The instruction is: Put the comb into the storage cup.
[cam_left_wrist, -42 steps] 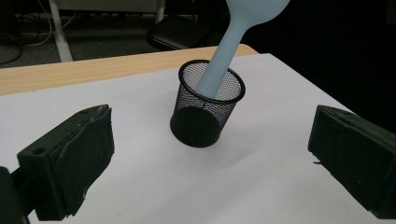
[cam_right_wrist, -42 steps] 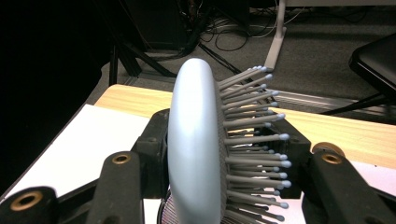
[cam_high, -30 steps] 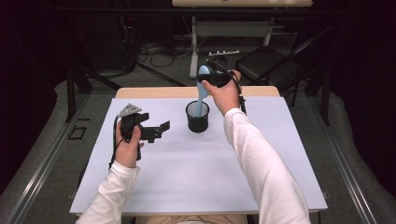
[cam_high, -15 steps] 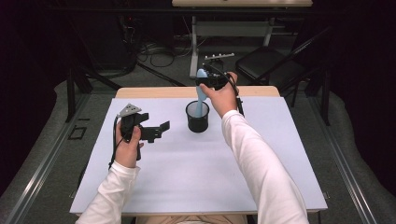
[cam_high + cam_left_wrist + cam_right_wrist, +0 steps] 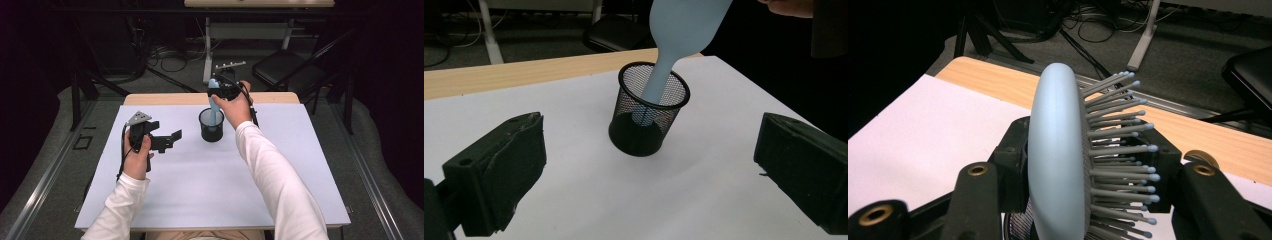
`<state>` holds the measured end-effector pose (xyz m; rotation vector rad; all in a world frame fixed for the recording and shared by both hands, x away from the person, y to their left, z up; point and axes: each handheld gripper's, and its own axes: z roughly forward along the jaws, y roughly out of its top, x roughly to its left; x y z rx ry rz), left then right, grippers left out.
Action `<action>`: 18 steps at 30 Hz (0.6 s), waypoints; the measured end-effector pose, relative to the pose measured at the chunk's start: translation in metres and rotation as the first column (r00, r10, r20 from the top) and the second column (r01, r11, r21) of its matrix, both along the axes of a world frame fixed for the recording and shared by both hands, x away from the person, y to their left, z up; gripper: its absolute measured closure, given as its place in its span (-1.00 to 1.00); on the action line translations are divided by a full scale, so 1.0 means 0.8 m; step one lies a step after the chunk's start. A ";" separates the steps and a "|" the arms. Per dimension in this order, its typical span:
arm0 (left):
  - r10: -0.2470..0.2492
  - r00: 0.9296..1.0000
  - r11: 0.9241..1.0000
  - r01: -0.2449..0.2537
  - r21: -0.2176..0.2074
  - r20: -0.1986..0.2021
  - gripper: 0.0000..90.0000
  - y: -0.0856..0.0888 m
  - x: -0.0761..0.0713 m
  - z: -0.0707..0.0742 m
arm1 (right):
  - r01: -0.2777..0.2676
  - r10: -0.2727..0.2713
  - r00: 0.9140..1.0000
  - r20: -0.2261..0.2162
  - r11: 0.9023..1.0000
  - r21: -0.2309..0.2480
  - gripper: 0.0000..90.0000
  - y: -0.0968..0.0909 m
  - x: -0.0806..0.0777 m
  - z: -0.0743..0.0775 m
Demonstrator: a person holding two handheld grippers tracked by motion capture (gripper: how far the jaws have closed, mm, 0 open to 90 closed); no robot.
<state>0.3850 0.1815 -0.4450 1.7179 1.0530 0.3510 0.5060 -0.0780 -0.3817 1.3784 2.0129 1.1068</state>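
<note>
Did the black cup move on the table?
No. The black mesh cup sits at the same spot near the table's wooden back edge.

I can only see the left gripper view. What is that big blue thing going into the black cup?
Observer: A pale blue hairbrush; the right gripper view shows bristles on one side.
Operator: What's holding it up?
Observer: The right gripper, shut on the brush head.
Operator: Is the mesh cup near the table's edge?
Observer: No. From the high view it stands toward the far middle of the white table.
</note>
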 end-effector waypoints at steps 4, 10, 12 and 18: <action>0.002 1.000 1.000 -0.002 -0.001 -0.001 -0.99 0.000 0.000 0.000 | -0.009 0.009 1.000 -0.001 1.000 -0.016 0.08 0.004 -0.001 -0.002; 0.000 1.000 1.000 0.000 0.000 0.000 -0.99 0.000 0.000 0.000 | -0.010 0.010 1.000 -0.005 1.000 -0.019 0.08 0.006 -0.001 -0.007; 0.000 1.000 1.000 0.000 0.001 0.000 -0.99 0.000 0.000 0.000 | -0.006 0.006 1.000 -0.005 1.000 -0.021 0.08 0.007 -0.001 -0.009; -0.001 1.000 1.000 0.001 0.000 -0.001 -0.99 0.000 0.000 0.000 | -0.002 0.002 1.000 -0.012 1.000 -0.023 0.08 0.005 0.001 -0.014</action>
